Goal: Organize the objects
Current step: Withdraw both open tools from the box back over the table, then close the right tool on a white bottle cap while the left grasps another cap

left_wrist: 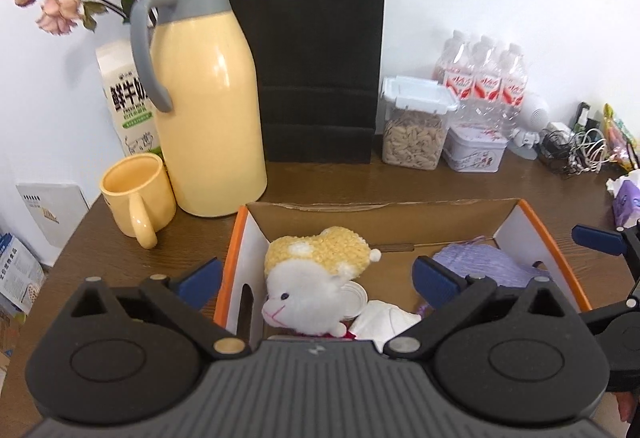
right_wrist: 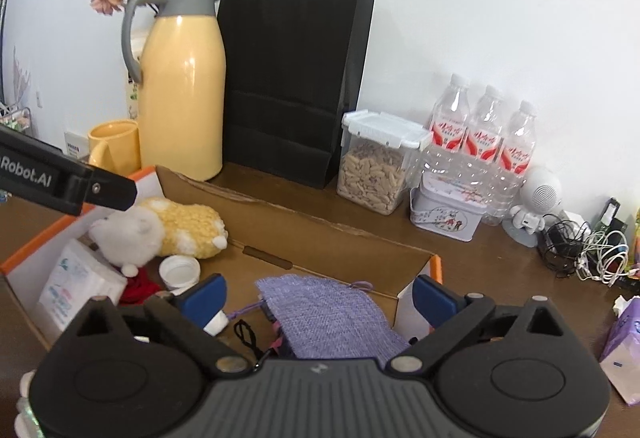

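Both wrist views look down, close, into one cardboard box (left_wrist: 400,216).

Open box (left_wrist: 400,208) sitting on the table (left_wrist: 120,250), near edge. Lying inside it: plush toy (left_wrist: 316,278) at left, tissue pack (right_wrist: 80,278) and small lid (right_wrist: 179,272) just beside it, woven pouch (right_wrist: 324,314) at right. Mug (left_wrist: 136,194) standing left of the box, thermos jug (left_wrist: 204,110) right behind the mug, milk carton (left_wrist: 128,98) behind that. Paper bag (left_wrist: 320,58) standing against the wall, right of the jug. Further right: snack jar (left_wrist: 416,122), tin (left_wrist: 476,150), bottle pack (left_wrist: 484,78) behind the tin, cables (right_wrist: 592,250) at far right.
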`<state>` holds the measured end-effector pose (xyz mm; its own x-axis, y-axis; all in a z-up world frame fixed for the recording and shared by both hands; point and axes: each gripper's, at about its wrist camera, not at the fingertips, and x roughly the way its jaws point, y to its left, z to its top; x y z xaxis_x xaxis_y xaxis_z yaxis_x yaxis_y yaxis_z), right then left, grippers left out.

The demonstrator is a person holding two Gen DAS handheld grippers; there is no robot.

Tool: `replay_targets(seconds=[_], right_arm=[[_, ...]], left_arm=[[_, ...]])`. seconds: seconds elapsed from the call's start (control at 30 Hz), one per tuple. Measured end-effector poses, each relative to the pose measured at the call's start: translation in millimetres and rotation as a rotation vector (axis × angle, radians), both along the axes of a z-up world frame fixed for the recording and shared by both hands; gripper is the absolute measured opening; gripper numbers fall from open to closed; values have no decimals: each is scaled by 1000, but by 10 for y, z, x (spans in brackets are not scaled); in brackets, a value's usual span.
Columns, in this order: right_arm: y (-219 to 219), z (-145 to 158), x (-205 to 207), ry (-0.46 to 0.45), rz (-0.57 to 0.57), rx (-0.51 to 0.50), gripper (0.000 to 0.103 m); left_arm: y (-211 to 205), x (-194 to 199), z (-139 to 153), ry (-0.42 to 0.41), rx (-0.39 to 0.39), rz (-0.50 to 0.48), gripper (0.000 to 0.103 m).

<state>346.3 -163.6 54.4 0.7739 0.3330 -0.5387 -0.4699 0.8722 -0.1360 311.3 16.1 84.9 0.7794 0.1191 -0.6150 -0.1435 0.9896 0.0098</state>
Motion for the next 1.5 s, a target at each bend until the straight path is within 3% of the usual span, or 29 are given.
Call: replay_targets(seconds=[0.3, 0.6, 0.9, 1.07, 1.27, 1.33, 1.43, 1.5], right_arm=[[-263, 213, -545, -74, 3, 25, 103], [-525, 127, -1182, -87, 23, 28, 103], [-635, -244, -1666, 5, 31, 8, 103], [-694, -526, -1794, 91, 7, 30, 103], [-709, -696, -1870, 126, -22, 52, 103], [-700, -724, -1880, 129, -30, 58, 100], [-680, -747, -1900, 140, -23, 68, 89], [-657, -760, -1918, 144, -13, 74, 82]], left_arm=[[10, -600, 56, -72, 22, -24, 103], [72, -1183, -130, -79, 47, -83, 103], [94, -1595, -517, -22, 53, -100, 103], [114, -1719, -775, 12, 28, -87, 103], [78, -1749, -979, 20, 19, -73, 103], [53, -1731, -1011, 14, 18, -71, 103], [15, -1709, -1058, 11, 19, -78, 102], [-31, -1686, -1095, 19, 31, -83, 92]])
